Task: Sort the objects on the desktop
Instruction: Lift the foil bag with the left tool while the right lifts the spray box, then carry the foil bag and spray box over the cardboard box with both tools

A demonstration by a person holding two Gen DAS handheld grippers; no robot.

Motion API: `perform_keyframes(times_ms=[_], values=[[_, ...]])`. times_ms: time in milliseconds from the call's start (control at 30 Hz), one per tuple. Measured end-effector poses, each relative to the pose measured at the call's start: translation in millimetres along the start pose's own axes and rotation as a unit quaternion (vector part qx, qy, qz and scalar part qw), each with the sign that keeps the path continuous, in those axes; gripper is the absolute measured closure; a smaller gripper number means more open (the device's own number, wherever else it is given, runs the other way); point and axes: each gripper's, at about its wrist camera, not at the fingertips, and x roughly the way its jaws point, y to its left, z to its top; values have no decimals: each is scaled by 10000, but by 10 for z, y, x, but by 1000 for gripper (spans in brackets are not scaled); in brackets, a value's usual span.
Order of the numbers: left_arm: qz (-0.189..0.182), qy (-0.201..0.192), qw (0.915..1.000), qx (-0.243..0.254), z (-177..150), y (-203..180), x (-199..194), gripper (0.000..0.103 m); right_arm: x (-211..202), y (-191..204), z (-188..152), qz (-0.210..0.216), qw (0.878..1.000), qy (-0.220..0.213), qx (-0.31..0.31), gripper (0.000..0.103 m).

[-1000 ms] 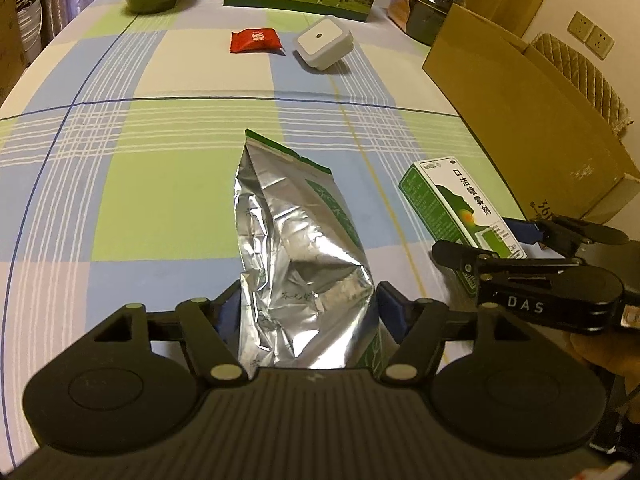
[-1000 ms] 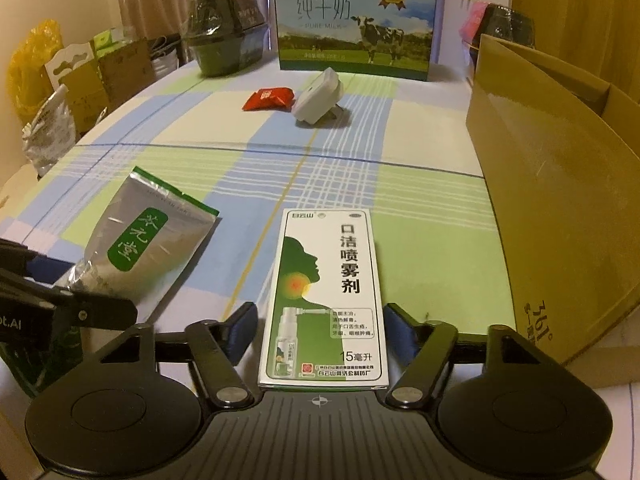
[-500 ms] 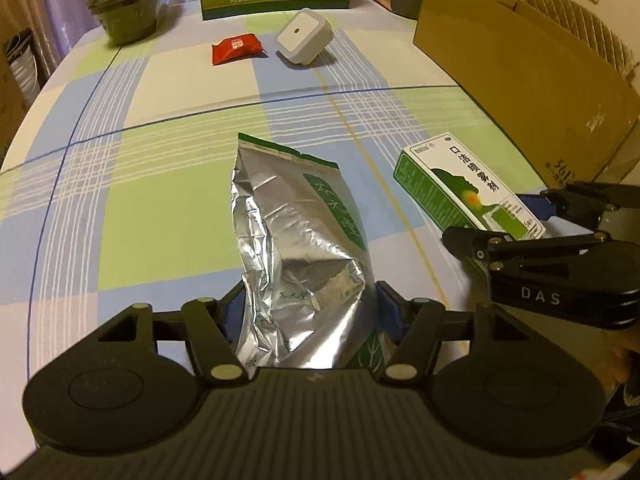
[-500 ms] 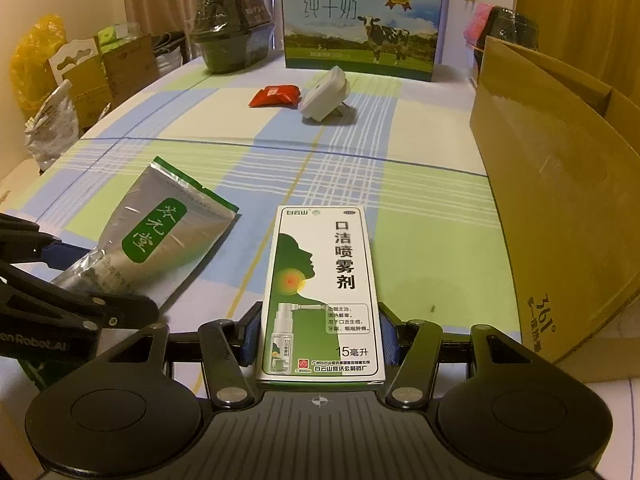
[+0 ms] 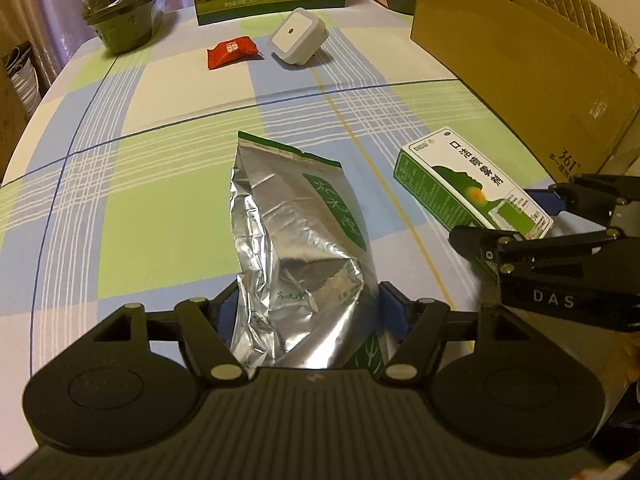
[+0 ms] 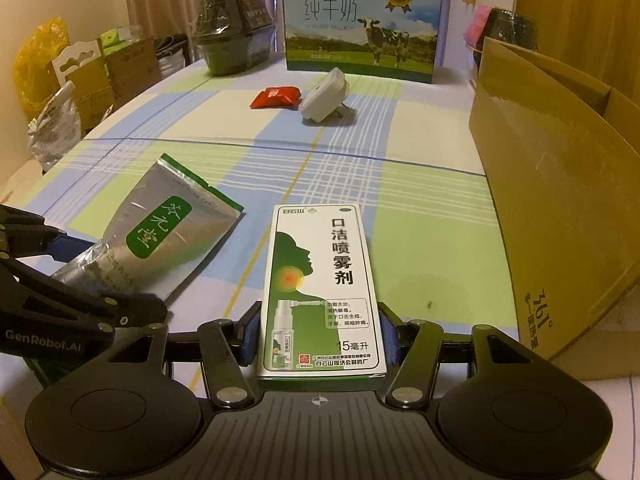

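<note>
Your left gripper point(image 5: 306, 312) clamps the foil pouch point(image 5: 296, 240); your right gripper point(image 6: 318, 336) clamps the spray box point(image 6: 320, 280), cardboard box point(image 6: 560, 184) at 2 o'clock.

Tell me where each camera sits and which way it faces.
Left wrist: on the left claw, facing along the table; it grips the foil pouch; right claw at right.
Right wrist: on the right claw, facing the milk carton; it grips the spray box; left claw at left.
Shared: pouch, box, red packet, white plug.
</note>
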Motion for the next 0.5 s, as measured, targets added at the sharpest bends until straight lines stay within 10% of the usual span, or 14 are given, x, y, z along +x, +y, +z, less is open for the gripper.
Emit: perform_keyframes(times_ms=[500], values=[[-263, -60, 9987, -425, 1, 149, -33, 45, -42, 2, -12, 10, 10000, -85, 1, 48]])
